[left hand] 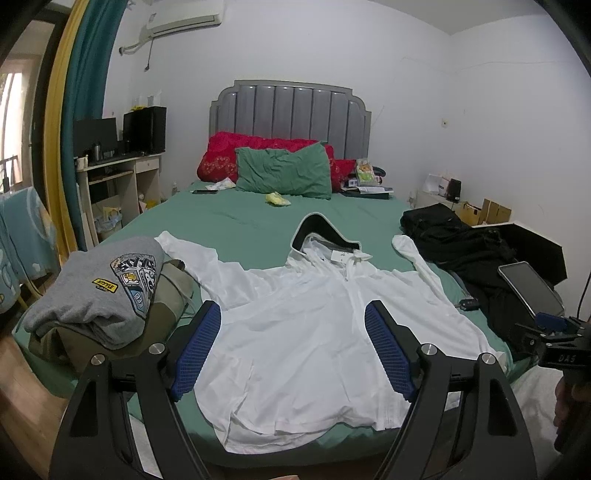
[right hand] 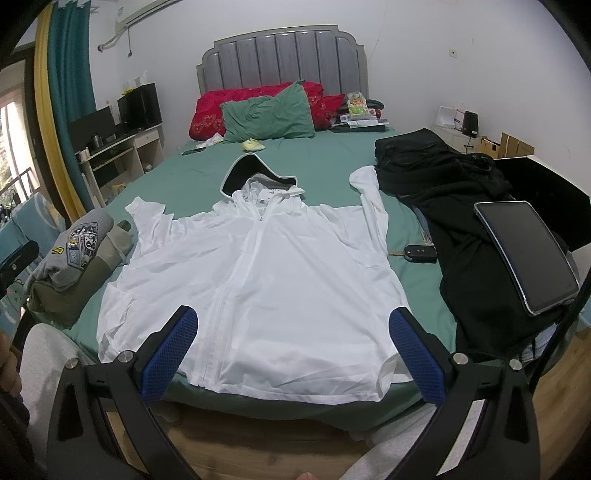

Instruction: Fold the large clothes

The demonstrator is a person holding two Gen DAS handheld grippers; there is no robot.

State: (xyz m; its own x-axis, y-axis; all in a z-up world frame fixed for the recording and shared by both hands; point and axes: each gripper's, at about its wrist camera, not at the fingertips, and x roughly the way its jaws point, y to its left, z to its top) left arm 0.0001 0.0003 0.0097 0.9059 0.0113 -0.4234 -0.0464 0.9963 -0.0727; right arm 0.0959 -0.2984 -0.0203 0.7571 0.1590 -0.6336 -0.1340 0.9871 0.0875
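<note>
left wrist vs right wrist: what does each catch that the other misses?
Left wrist only: the right claw at the frame edge, and the air conditioner in full.

Right wrist only: the car key shown clearly beside the black clothes, and the wooden floor below the bed edge.

Both: the white hooded jacket spread flat on the green bed, the folded grey sweater, the tablet, open claws.

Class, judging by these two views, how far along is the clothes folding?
Done: a grey sweatshirt lies folded on an olive garment at the bed's left edge. In hand: nothing; the left gripper and right gripper hang open over the white hooded jacket, spread flat and unfolded. Left: that jacket and the black clothes.
</note>
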